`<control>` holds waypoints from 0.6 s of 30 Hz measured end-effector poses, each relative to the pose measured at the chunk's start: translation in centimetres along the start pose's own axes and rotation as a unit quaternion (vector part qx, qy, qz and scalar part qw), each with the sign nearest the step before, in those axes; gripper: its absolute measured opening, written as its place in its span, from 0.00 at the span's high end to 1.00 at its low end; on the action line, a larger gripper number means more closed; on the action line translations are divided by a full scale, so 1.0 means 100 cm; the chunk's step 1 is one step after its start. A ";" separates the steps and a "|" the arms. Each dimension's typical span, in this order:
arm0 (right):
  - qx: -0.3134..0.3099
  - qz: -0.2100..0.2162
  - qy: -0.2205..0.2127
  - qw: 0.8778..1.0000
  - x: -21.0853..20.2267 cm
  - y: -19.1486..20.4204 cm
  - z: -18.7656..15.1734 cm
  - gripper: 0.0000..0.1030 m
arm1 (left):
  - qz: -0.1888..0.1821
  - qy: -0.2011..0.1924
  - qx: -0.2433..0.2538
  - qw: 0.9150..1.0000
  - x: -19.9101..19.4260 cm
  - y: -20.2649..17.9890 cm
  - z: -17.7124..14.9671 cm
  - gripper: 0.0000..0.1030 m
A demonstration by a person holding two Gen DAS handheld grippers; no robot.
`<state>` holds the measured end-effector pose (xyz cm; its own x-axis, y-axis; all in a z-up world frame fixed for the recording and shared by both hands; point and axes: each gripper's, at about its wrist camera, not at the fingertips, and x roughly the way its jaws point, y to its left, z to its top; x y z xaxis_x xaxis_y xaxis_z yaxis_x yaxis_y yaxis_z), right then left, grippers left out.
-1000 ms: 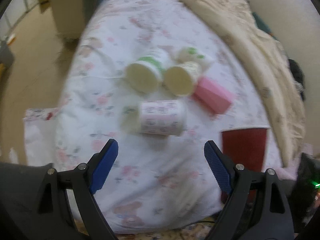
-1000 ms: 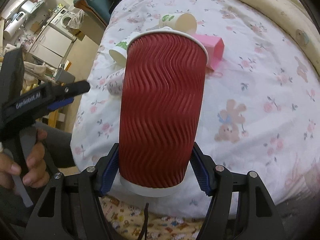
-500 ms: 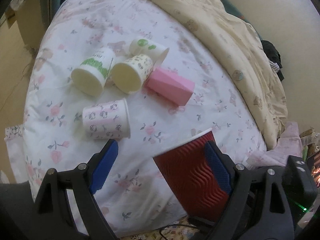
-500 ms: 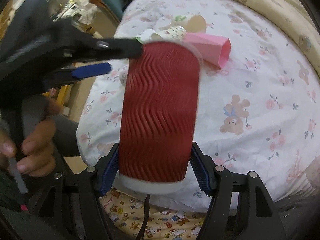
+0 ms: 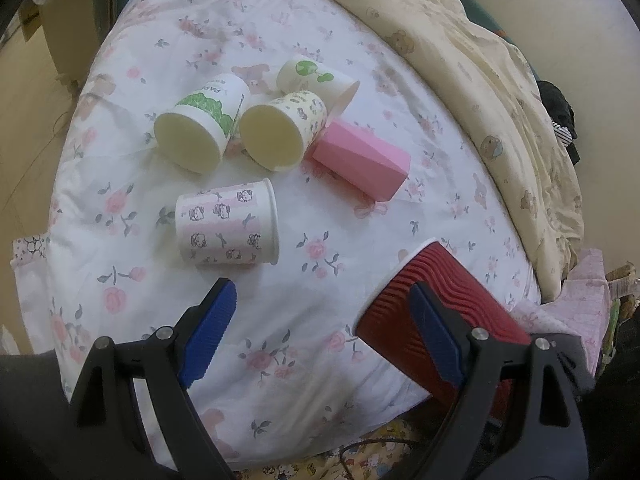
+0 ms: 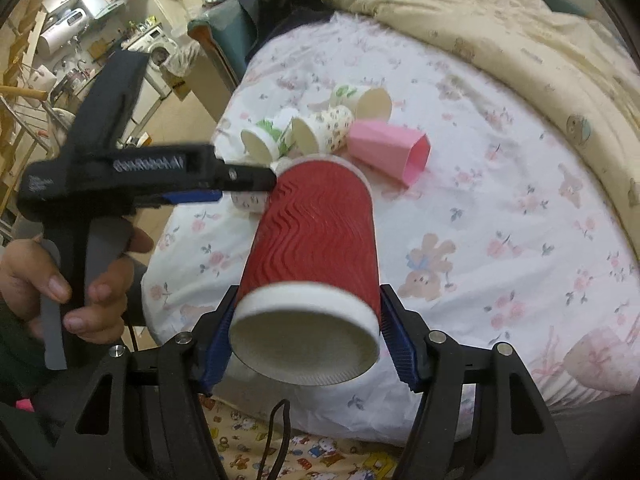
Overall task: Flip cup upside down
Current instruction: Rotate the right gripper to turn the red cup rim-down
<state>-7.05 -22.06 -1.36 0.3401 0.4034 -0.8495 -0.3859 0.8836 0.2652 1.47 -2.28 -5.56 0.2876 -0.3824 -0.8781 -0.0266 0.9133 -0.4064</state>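
My right gripper (image 6: 306, 330) clamps the red cup (image 6: 316, 240) near its base, both blue pads pressed to the ribbed wall, the cup held in the air over the near edge of the bed (image 6: 500, 208). In the right wrist view the cup lies tilted away from me, its white recessed bottom toward the camera and its rim pointing out toward the other cups. My left gripper (image 5: 324, 328) hangs with its fingers spread wide and nothing between them; in the left wrist view the red cup (image 5: 448, 320) sits at lower right, partly behind the right-hand finger (image 5: 436, 340), and I cannot tell whether the two touch. From the right wrist view the left gripper (image 6: 240, 178) reaches in from the left, its tip close to the cup's rim. On the floral sheet lie five more cups, all on their sides: a pink patterned cup (image 5: 228, 228) nearest me, a green-printed cup (image 5: 200, 128) and a spotted cup (image 5: 284, 128) side by side beyond it, a leaf cup (image 5: 312, 78) behind those, and a pink cup (image 5: 364, 160) just right of the spotted one. A beige quilt (image 5: 500, 92) is bunched along the far right.
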 end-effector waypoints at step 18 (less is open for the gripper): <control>-0.009 -0.020 -0.023 0.999 -0.007 -0.008 0.028 0.34 | 0.064 -0.032 0.006 0.997 -0.015 0.010 -0.005 0.17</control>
<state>-4.61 -22.40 0.29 0.3952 0.3783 -0.8371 -0.3864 0.8952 0.2221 0.58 -0.85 -4.82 0.3439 -0.2537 -0.9041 -0.0552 0.9557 -0.2892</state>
